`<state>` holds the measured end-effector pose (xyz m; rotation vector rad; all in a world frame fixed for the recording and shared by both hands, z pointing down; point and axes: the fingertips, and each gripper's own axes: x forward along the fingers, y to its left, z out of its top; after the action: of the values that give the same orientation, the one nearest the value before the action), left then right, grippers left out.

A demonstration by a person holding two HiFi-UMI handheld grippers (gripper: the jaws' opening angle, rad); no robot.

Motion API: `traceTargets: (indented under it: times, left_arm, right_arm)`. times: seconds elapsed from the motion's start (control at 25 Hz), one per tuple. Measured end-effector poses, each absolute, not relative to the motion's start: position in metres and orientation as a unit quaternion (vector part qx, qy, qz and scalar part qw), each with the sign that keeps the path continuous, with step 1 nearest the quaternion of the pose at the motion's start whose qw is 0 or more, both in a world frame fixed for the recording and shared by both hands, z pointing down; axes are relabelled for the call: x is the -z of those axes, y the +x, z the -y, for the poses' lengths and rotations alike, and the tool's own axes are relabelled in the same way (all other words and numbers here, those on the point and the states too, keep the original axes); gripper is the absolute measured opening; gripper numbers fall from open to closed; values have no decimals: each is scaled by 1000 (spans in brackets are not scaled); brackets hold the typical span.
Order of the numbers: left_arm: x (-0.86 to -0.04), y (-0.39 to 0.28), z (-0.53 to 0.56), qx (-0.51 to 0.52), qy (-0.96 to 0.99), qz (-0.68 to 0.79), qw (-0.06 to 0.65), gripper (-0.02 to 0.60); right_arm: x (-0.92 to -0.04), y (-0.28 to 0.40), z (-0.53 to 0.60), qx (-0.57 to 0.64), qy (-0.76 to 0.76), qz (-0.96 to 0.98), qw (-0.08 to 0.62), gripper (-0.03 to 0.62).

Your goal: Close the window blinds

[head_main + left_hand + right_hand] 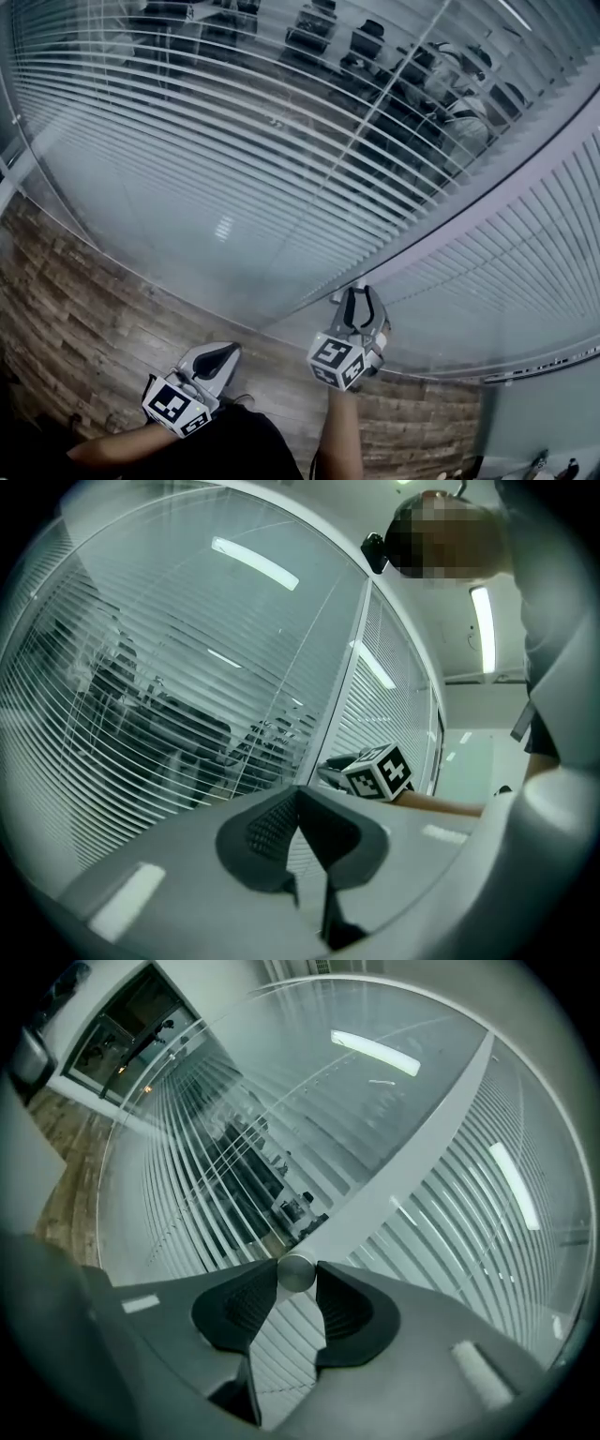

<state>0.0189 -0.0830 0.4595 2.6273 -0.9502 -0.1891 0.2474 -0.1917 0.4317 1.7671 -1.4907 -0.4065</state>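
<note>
Knob (pixel 296 1272) for the blinds (pixel 234 141) is clamped end-on between the fingers (pixel 234 1307) of the right gripper (pixel 362 298) (the left gripper (pixel 225 352), shut and empty, is held farther back).

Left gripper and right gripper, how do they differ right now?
The left gripper has its jaws together on nothing; the right gripper has its jaws pinching a round metal knob. The left gripper hangs back from the blinds; the right gripper reaches the white frame post between the two blind panels. Both are the same grey two-jaw tool, pointed toward the blinds.
</note>
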Motion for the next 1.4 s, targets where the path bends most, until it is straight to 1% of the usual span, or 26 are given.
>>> traceTargets:
  times: [0.04, 0.08, 0.16, 0.24, 0.32, 0.4, 0.48, 0.64, 0.76, 0.84, 1.08, 1.2, 1.28, 1.4]
  left_arm:
    - [-461, 19, 83, 67, 925, 334, 170, 2]
    - [-463, 19, 83, 66, 925, 334, 170, 2]
    - [-465, 18, 83, 65, 924, 335, 171, 0]
    - [-464, 17, 83, 64, 924, 337, 171, 2]
    - [-463, 16, 84, 65, 924, 337, 170, 2]
    - [-463, 15, 84, 64, 924, 337, 170, 2]
    - [-464, 13, 82, 63, 924, 338, 170, 2]
    - [-463, 13, 77, 62, 923, 340, 170, 1]
    - [-464, 13, 80, 63, 922, 341, 171, 2]
    - [-467, 8, 80, 65, 922, 341, 172, 2]
    - [-461, 14, 81, 64, 922, 342, 171, 2]
    - [-458, 13, 83, 58, 921, 355, 149, 1]
    - [-456, 11, 83, 56, 920, 363, 135, 0]
    - [-459, 13, 81, 56, 920, 364, 136, 2]
  right_arm:
    - [-433, 247, 192, 146, 699, 595, 368, 135]
    - [-435, 246, 190, 119, 707, 613, 333, 146]
    - [-436, 247, 186, 33, 723, 653, 223, 184]
    - [-437, 252, 185, -56, 728, 675, 107, 186]
    - [-438, 255, 186, -110, 723, 681, 28, 179]
    - [-438, 254, 188, -121, 719, 684, -11, 172]
    - [-434, 251, 187, -107, 723, 682, -21, 152]
    - [-432, 255, 185, -114, 733, 670, -32, 140]
    - [-434, 255, 190, -124, 741, 660, -12, 132]
    - [-435, 251, 191, -113, 743, 660, 15, 129]
    - [-429, 249, 192, -8, 728, 660, 183, 130]
    - [-429, 247, 192, 51, 712, 648, 266, 132]
    - [-431, 245, 190, 87, 702, 632, 316, 132]
    - [-434, 244, 188, 139, 686, 607, 376, 132]
